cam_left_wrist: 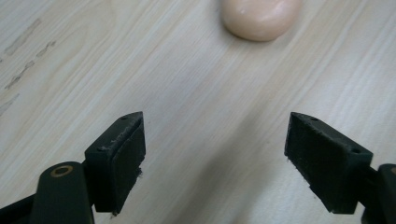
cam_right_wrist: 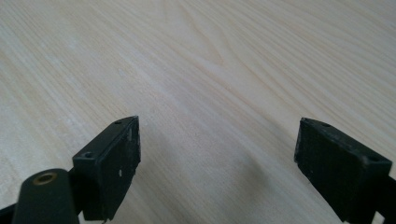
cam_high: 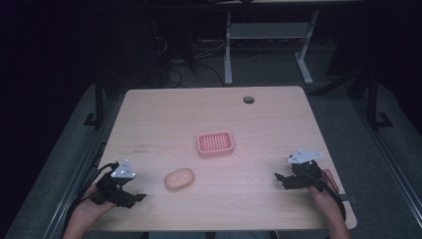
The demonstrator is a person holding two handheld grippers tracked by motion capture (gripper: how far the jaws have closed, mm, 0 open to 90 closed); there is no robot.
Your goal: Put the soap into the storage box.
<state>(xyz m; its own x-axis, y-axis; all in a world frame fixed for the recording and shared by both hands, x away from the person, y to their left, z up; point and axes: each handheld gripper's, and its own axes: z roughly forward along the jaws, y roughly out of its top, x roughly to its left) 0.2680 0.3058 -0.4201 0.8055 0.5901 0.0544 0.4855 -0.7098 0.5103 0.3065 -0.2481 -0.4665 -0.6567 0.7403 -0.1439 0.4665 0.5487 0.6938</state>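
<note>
A peach oval soap bar (cam_high: 179,179) lies on the wooden table, front of centre; its near edge appears at the top of the left gripper view (cam_left_wrist: 260,18). Behind it and to the right sits a pink slotted soap dish (cam_high: 215,143). My left gripper (cam_high: 137,198) rests low at the front left, a short way left of the soap, jaws wide open (cam_left_wrist: 215,158) over bare wood. At the front right my right gripper (cam_high: 278,178) is held just above the table, open too (cam_right_wrist: 217,163), with nothing between its jaws.
The light wooden table (cam_high: 164,114) has a round cable hole (cam_high: 248,99) near its far edge. Faint dark scuffs (cam_high: 142,147) mark the wood at the left. Beyond the table, a white desk frame (cam_high: 229,50) stands on the dark floor.
</note>
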